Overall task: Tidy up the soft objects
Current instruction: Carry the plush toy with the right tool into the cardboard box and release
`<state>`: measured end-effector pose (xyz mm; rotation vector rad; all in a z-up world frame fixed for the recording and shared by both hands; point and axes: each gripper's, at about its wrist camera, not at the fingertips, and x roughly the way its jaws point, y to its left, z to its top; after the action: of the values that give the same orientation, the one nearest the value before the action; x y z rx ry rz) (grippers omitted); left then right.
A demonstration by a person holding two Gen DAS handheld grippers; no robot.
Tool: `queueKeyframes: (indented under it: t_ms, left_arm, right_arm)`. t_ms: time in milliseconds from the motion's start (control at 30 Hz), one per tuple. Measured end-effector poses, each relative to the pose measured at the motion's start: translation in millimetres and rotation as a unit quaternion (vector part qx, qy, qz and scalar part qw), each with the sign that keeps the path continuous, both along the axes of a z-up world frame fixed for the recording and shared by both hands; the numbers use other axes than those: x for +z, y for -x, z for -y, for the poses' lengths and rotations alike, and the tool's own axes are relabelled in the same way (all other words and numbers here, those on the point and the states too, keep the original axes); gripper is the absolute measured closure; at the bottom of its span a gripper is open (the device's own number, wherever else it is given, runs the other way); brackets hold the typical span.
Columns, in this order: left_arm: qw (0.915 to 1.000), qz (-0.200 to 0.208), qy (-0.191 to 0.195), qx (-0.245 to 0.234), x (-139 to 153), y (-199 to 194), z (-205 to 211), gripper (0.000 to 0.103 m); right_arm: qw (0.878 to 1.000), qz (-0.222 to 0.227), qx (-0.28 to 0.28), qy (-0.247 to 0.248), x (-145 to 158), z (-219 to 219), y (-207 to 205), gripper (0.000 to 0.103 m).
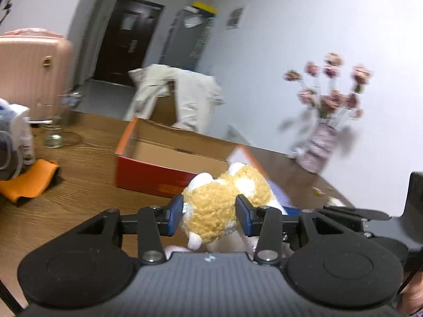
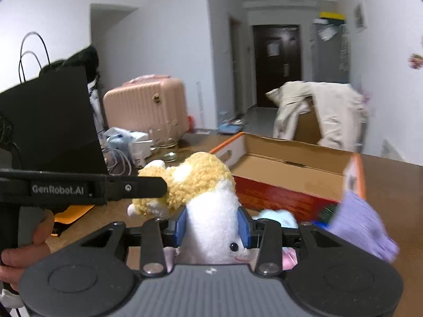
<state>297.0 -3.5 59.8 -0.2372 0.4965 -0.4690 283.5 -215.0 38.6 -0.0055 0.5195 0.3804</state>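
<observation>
Both tools grip one plush toy point(image 1: 219, 206). The left tool point(image 1: 210, 215) pinches its yellow woolly part, low in the middle of the left view. The right tool point(image 2: 212, 228) squeezes its white part, low in the middle of the right view. The toy is up off the bench point(image 1: 79, 163). The open box point(image 1: 169, 158) sits just behind it. I think both hands should move together, so the toy does not stretch, go over the box, then let go.
</observation>
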Motion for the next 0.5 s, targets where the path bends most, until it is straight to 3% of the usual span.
queueKeyframes:
  t_ms: [233, 500]
  left_arm:
    - [0.9981, 0.017, -0.010, -0.058, 3.5, 43.8, 34.5, 0.059]
    - [0.9966, 0.030, -0.023, -0.073, 15.1, 40.8, 52.8, 0.059]
  right_arm:
    - [0.998, 0.009, -0.061, -0.015, 4.9, 32.3, 72.1, 0.064]
    - [0.996, 0.019, -0.077, -0.029, 11.0, 45.2, 66.0, 0.064]
